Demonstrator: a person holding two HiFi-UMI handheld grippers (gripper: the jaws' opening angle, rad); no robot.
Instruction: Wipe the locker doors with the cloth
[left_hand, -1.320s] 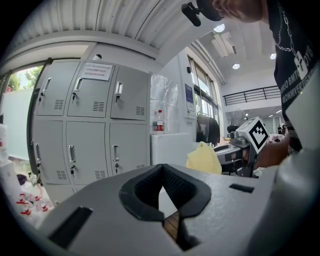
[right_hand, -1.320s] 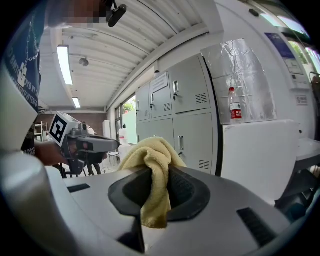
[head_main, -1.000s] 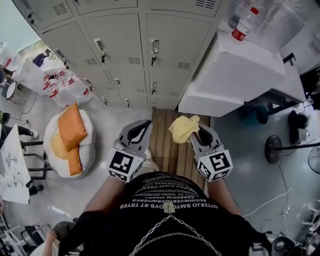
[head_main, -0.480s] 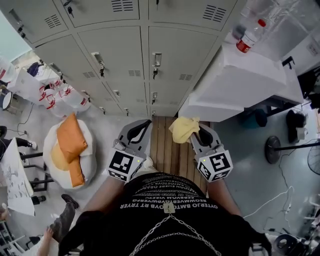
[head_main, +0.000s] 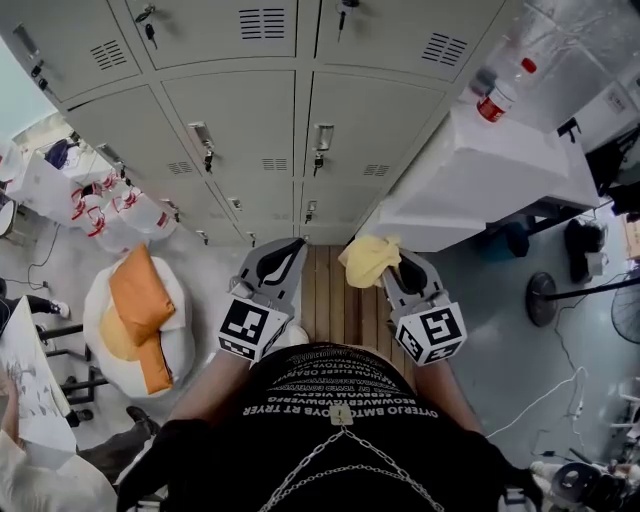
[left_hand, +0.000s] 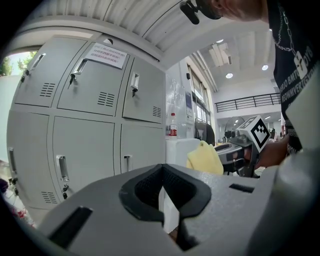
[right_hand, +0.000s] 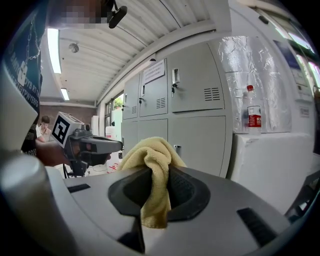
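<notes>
Right gripper was clenched on the yellow cloth, held low in front of the lockers, short of the doors. Left gripper sat beside it, jaws pressed together, empty. Paper notice on an upper locker door: print unreadable. Red-labelled bottle right of the lockers: label illegible.

The top row of lockers is cut off by the head view's upper edge. The notice on one door and the label of the bottle are too small to read. The lower end of the cloth is hidden inside the right gripper. A person is cropped at the corner.
</notes>
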